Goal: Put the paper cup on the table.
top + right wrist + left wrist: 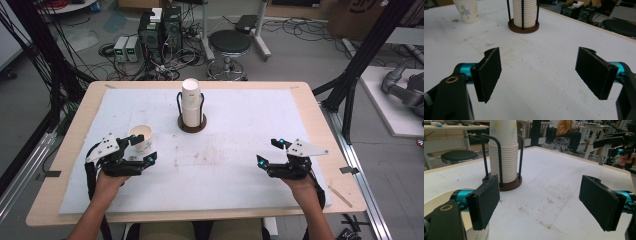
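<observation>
A tall stack of white paper cups [191,102] stands in a dark wire holder with a round brown base [192,126] at the middle back of the white mat. A single flower-printed paper cup [141,138] stands upright at the left. My left gripper [144,148] is open right beside it. In the left gripper view the cup [435,200] lies outside the left jaw, with nothing in the gap of the gripper [541,202]; whether jaw and cup touch I cannot tell. My right gripper [267,152] rests open and empty at the right [539,72], apart from both cup [469,10] and stack [525,13].
The white mat [235,125] covers most of the wooden table [320,120] and has faint brown stains in its middle. Behind the table are a black stool [229,42], computer boxes and cables on the floor. Black frame posts [350,85] stand at the right.
</observation>
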### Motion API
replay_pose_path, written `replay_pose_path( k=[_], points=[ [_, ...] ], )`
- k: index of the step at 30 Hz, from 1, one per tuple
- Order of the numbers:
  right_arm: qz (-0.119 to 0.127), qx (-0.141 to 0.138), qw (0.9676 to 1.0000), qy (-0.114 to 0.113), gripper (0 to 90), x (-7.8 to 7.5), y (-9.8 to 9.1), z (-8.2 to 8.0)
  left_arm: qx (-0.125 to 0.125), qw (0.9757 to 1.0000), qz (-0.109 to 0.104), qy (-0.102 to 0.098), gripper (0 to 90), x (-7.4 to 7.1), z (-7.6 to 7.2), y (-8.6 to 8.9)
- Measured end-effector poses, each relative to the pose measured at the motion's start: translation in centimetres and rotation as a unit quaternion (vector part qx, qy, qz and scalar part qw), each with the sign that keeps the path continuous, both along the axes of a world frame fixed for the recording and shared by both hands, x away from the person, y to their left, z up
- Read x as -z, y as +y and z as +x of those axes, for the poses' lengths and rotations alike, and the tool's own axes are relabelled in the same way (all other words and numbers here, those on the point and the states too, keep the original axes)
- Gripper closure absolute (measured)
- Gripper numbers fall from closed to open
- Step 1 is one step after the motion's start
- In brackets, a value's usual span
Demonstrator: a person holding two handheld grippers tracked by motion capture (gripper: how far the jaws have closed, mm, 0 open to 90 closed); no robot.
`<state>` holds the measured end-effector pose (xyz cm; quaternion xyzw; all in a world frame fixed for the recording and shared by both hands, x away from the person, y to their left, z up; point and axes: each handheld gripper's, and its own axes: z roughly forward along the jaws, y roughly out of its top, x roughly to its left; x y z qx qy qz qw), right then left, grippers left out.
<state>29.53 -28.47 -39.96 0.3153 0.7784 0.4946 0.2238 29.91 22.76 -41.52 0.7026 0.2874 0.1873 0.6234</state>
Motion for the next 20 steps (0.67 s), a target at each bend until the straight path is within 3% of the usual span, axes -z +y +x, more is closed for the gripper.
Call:
replay_pose_path(
  k=[7, 20],
  points=[
    [-0.002, 0.000, 1.0000, -0.004, 21.4, -0.02, -0.02, -0.03, -0.002, 1.0000, 0.008, 0.000, 17.1, 0.08, 0.03, 0.01],
    [0.002, 0.005, 1.0000, -0.003, 21.4, -0.04, -0.39, -0.20, -0.004, 1.0000, 0.004, -0.004, 17.2, 0.03, 0.16, -0.08]
  ],
)
